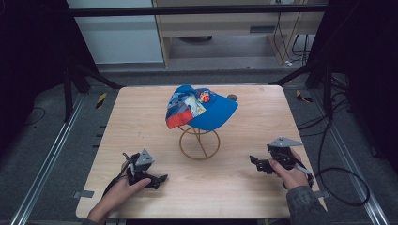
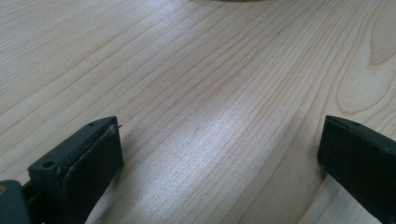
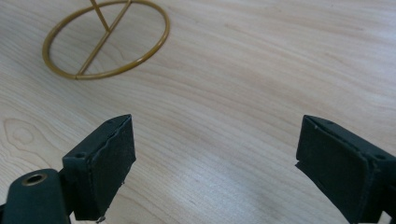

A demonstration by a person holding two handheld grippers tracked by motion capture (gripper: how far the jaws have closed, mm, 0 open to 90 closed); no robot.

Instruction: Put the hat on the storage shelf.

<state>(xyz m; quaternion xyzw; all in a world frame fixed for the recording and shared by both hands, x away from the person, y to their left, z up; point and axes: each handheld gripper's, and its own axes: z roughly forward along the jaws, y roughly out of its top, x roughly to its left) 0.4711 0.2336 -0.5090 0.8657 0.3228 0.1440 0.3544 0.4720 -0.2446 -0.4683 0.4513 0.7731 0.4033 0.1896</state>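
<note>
The light is falling from above on the pale wooden table (image 1: 141, 122), while the room around me is staying dim. In my gripper views a soft white glare is shining on the wood, and my black jaws are looking slightly blurred.

No text, brand, number or sign can be read anywhere. The blue cap (image 1: 202, 108) on the wire stand (image 1: 199, 143) carries a patchwork of printed panels and a small round orange-red emblem near its crown, but the print is too small and blurred in the high view to make out any letters. The black-and-yellow striped tape strips (image 1: 101, 100) on the floor beside the counter (image 1: 141, 117) bear only stripes, no wording. The black pads in both gripper views are plain and unmarked.
</note>
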